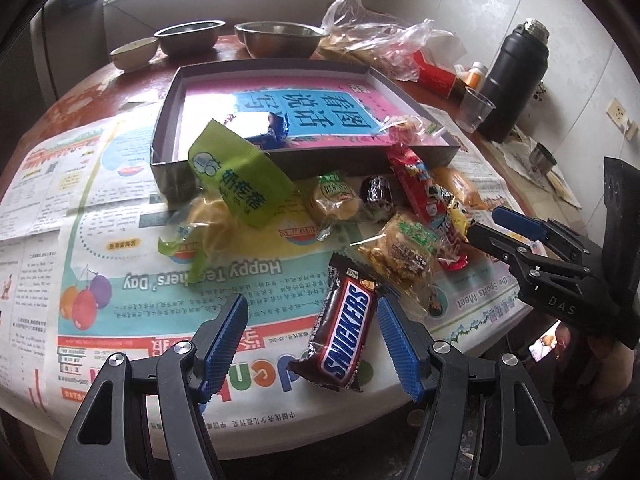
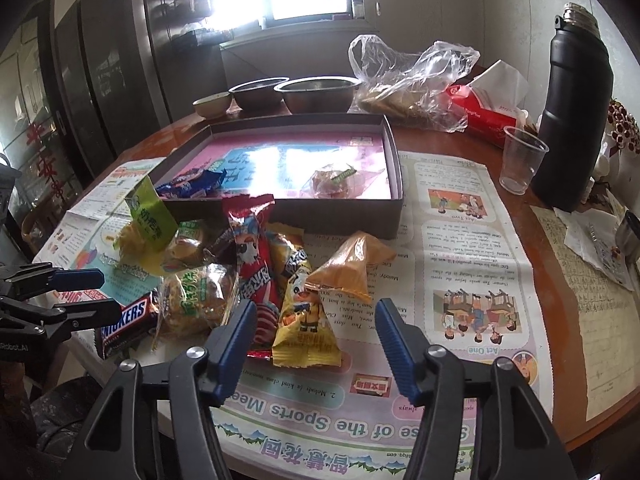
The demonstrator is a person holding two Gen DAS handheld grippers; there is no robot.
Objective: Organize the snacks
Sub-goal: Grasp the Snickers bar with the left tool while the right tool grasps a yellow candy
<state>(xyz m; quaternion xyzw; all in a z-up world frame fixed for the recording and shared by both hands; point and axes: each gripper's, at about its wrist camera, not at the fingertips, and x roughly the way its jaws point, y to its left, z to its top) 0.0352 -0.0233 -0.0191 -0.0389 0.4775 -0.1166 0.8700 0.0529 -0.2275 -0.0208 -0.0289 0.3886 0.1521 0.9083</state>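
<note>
- Glossy brown chocolate bar (image 1: 344, 336) lies lengthwise between the left tool (image 1: 312, 340), whose ribbed blue pads stand apart from it.
- Crinkly yellow packet (image 2: 308, 328) sits inside the right tool (image 2: 316, 344), untouched, jaws apart.

Black grippers (image 1: 312, 332), ribbed blue pads (image 1: 224, 344)

Left wrist view: close, angled down over the Snickers bar (image 1: 345, 330). Right wrist view: same tilt, close over the yellow packet (image 2: 308, 326). Shared: snack pile, shallow box (image 1: 256, 120) (each fisheye catching the other gripper).
</note>
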